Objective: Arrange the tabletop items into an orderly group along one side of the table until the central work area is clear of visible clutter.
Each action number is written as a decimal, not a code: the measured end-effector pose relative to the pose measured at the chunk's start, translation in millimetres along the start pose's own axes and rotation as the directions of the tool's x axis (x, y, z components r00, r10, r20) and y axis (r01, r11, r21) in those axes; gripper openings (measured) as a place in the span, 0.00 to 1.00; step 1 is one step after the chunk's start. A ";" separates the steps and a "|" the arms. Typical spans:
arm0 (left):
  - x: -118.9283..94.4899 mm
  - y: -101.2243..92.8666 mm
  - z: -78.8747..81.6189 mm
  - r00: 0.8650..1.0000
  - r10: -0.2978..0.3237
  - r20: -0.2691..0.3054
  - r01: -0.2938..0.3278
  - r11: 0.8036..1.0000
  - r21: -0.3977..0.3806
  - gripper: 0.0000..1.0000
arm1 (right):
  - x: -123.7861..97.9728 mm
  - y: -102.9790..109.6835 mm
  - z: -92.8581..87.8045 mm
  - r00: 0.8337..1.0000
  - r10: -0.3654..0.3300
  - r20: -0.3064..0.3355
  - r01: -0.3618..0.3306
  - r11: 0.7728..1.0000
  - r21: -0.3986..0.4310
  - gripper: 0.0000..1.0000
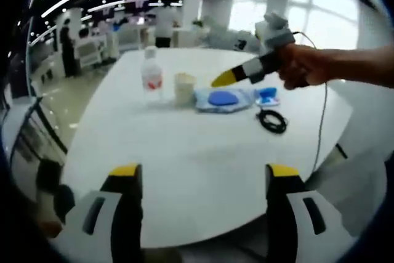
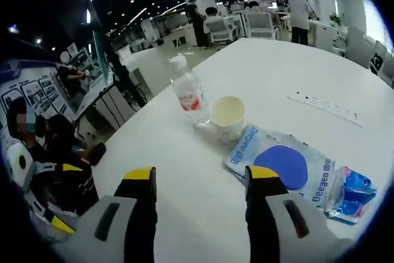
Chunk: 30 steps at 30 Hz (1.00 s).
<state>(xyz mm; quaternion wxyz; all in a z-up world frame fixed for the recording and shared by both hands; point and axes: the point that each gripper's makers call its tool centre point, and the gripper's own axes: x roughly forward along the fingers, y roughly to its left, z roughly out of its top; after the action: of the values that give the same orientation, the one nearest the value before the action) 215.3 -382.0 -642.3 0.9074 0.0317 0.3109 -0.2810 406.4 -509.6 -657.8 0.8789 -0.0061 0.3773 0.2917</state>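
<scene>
I am looking across a broad white table (image 1: 184, 146), its middle bare, with the items sitting in a row toward its far edge in the left gripper view. Largest of them is a flat white-and-blue packet (image 2: 289, 164) with a big blue circle printed on it and "Deeyeo" lettering; it is lying flat, touching a smaller crinkled blue sachet (image 2: 352, 192) on its far side. Just beside the packet's other end a pale paper cup (image 2: 228, 117) is standing upright and open, and next to that a clear water bottle (image 2: 188, 98) with a red-and-white label and white cap is standing upright. A coiled black cable (image 1: 272, 120) is lying near the sachet, closer to the table's right edge, with a thin lead trailing off. I am holding the left gripper (image 1: 203, 173) low at the near edge, jaws wide apart on nothing. The right gripper (image 2: 200, 177) is hovering above the packet, jaws apart and empty.
</scene>
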 end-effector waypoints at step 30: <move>-3.8 11.4 -14.3 0.998 0.052 -0.032 -0.056 0.989 -0.139 0.82 | -150.6 -33.7 -143.1 0.978 -0.123 0.169 0.068 0.953 0.297 0.66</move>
<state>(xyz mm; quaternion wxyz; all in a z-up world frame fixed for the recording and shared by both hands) 211.0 -367.2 -653.0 0.9101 -0.0197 0.3417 -0.2334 247.4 -647.1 -666.7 0.9147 0.1314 0.3317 0.1897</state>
